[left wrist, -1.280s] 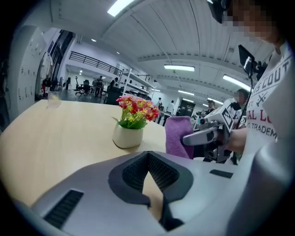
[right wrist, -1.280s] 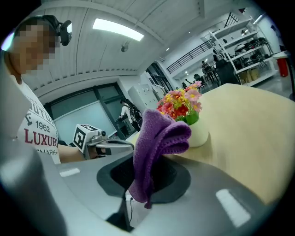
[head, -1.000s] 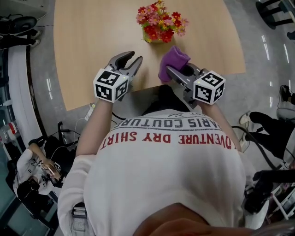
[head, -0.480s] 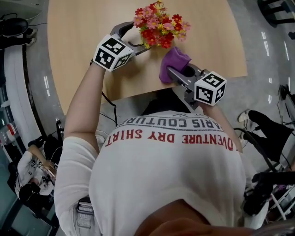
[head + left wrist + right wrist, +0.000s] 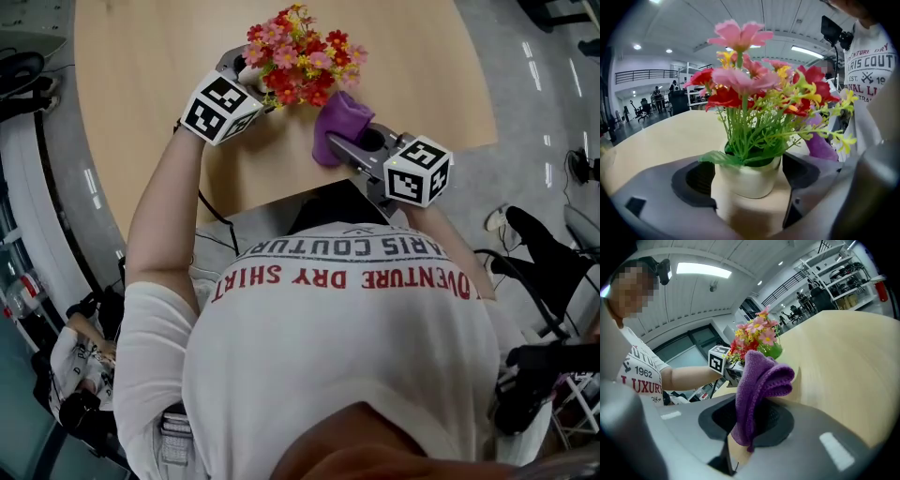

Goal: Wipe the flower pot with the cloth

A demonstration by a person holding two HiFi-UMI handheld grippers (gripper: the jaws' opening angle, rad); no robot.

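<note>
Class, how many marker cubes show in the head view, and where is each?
2: one cube just left of the flowers, the other lower right of the cloth. None seems hidden.

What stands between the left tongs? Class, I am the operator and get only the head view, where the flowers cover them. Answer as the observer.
Observer: The white pot stands between the left tongs, under the flowers.
Operator: Do they grip it?
Observer: No. Their jaws have just been opening and stand wide, with a gap on the pot's left side.
Operator: And the right tongs?
Observer: The right gripper view shows them shut on the purple cloth, pinched low between the pads, its folded end sticking up.
</note>
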